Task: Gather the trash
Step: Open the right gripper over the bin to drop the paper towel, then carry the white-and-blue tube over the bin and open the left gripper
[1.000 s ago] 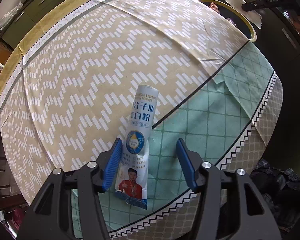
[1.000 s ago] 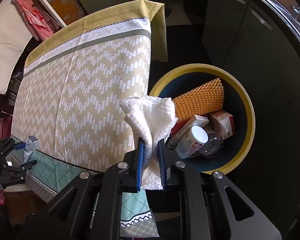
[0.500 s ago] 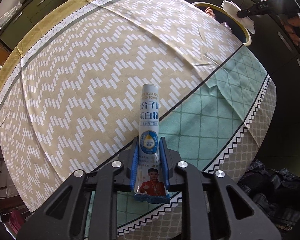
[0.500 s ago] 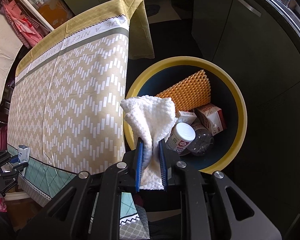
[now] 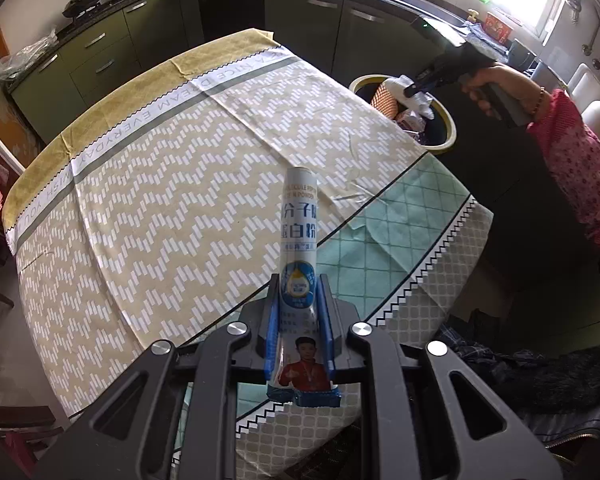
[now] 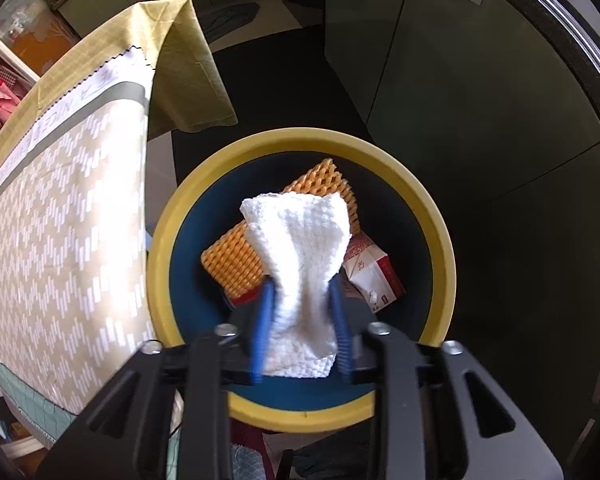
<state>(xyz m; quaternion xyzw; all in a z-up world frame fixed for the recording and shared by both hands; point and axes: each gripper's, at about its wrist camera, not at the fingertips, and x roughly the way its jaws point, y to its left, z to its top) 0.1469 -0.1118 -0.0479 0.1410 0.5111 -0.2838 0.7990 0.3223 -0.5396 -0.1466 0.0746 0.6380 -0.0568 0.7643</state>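
My left gripper (image 5: 299, 300) is shut on a white and blue powder packet (image 5: 300, 240) and holds it up above the table's near edge. My right gripper (image 6: 300, 300) hangs over the yellow-rimmed bin (image 6: 300, 140) with a white paper towel (image 6: 300, 240) between its blue fingers; the jaws look partly spread and blurred. In the left wrist view the bin (image 5: 446, 114) stands beyond the table's far right corner, with the right gripper (image 5: 414, 90) and towel above it.
The table wears a beige chevron cloth (image 5: 180, 200) with a green checked part (image 5: 400, 232). The bin holds an orange foam net (image 6: 236, 256) and a red and white carton (image 6: 372, 272). Dark cabinets (image 6: 480, 100) stand behind.
My left gripper closed on the packet and lifted it off the table. My right gripper moved over the bin's middle and its jaws have spread around the towel.
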